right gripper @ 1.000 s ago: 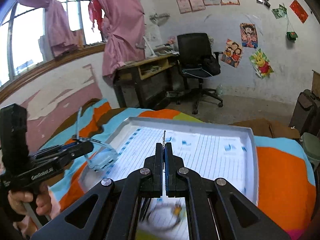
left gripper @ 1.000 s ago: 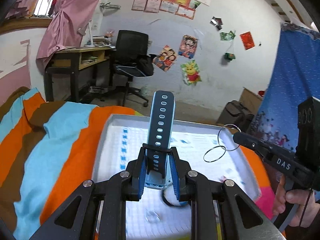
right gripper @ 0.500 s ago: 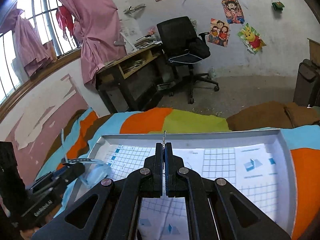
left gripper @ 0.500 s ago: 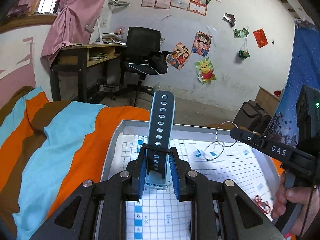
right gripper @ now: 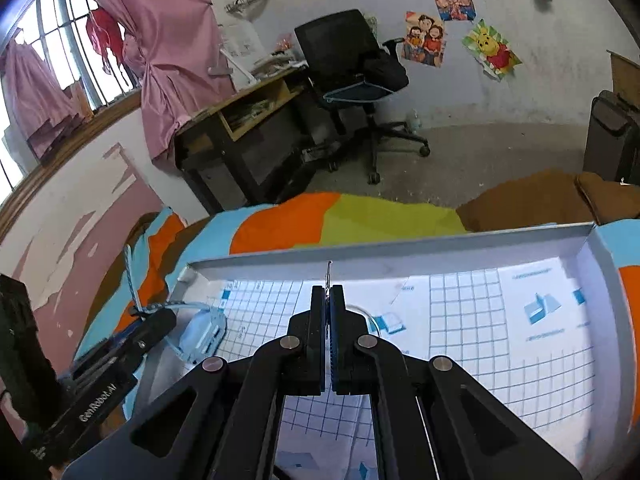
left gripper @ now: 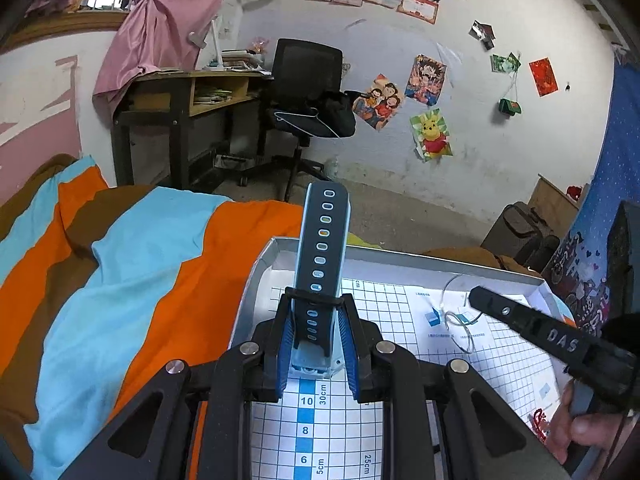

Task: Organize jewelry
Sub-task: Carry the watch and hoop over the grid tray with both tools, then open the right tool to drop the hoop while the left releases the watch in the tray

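My left gripper [left gripper: 316, 344] is shut on a blue watch [left gripper: 320, 256]; its dark strap with holes stands upright between the fingers, over the left part of the white tray [left gripper: 256, 280]. My right gripper [right gripper: 329, 336] is shut on thin silver rings [left gripper: 456, 316], whose wire edge pokes up between the jaws [right gripper: 329, 276]. In the left wrist view the right gripper [left gripper: 476, 298] reaches in from the right, with the rings hanging low over the tray's grid paper. In the right wrist view the left gripper [right gripper: 160, 320] and the watch [right gripper: 200, 334] sit at the tray's left edge [right gripper: 188, 280].
The tray lies on a bed with an orange, blue and brown striped blanket [left gripper: 120, 280]. A small red trinket [left gripper: 538, 420] lies in the tray near the hand. A desk [left gripper: 180, 92], an office chair [left gripper: 308, 92] and a dark bin [right gripper: 612, 136] stand beyond the bed.
Both grippers have moved forward and lower over the tray. The rings have come down from mid-air to just above the grid paper. The watch is still held upright.
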